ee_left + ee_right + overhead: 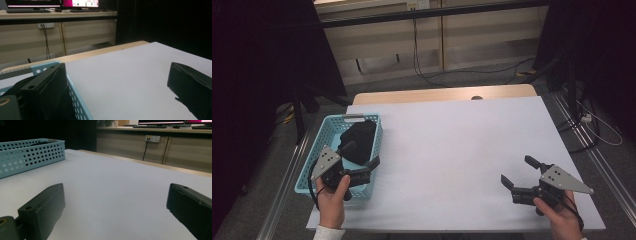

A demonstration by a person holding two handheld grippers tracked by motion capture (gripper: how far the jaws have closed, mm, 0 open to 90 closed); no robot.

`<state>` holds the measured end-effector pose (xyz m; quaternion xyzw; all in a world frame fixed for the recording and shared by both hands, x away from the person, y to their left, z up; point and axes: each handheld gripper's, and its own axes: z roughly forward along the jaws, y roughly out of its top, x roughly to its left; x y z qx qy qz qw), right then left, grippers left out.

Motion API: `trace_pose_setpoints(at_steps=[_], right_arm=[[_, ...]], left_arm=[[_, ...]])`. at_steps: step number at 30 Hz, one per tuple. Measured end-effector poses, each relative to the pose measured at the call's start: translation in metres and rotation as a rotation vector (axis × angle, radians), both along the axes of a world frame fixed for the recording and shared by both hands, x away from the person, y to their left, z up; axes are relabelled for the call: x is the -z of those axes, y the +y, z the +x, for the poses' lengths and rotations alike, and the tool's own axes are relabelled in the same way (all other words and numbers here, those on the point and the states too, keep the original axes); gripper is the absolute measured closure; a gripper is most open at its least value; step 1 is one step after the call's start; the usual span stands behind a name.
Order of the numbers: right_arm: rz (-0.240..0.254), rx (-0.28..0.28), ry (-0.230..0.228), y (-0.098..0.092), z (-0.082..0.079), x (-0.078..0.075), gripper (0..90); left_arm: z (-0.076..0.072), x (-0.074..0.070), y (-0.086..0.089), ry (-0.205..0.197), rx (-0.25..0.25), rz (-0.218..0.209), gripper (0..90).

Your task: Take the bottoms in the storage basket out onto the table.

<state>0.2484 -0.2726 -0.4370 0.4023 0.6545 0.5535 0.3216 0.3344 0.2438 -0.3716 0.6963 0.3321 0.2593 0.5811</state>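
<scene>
A light blue perforated basket [325, 134] sits at the table's left edge with a black bundle [360, 138] inside it. My left gripper [360, 155] is open, held over the basket's near right corner, one jaw above the bundle and the other past the rim. In the left gripper view the basket's rim [76, 100] runs beside the left jaw, and the left gripper [116, 75] holds nothing. My right gripper [519, 171] is open and empty over the white table surface [452, 135] at the near right. In the right gripper view, the right gripper [116, 192] faces the basket [30, 155].
A strip of bare wood [437, 94] shows along the table's far edge. Beyond it, cables [422, 70] trail on the floor. Dark stands flank the table on both sides. A desk with monitors [77, 3] stands against the far wall.
</scene>
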Motion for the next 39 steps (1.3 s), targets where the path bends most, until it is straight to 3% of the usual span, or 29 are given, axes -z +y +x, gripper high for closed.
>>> trace_pose_setpoints(at_steps=[9,17,19,23,32,39], right_arm=[[-0.001,-0.002,-0.002,-0.001,0.001,0.0,1.2],[-0.001,-0.007,0.004,-0.003,0.001,0.0,1.2],[0.002,-0.01,0.008,-0.003,0.002,0.001,1.2],[-0.005,-0.02,0.004,-0.002,0.001,0.001,1.2],[0.005,-0.019,0.009,-0.002,0.001,0.001,1.0],[0.001,-0.019,0.01,-0.002,0.001,0.001,1.0]], left_arm=[[0.008,-0.005,0.0,0.015,-0.002,-0.016,2.8],[0.014,-0.003,0.0,0.024,-0.008,0.007,2.9],[0.015,-0.004,0.0,0.033,-0.015,-0.004,2.9],[0.018,-0.008,0.001,0.023,-0.009,-0.007,2.9],[0.032,-0.014,0.008,0.038,-0.028,-0.025,3.0],[0.044,-0.017,0.011,0.045,-0.043,-0.002,3.1]])
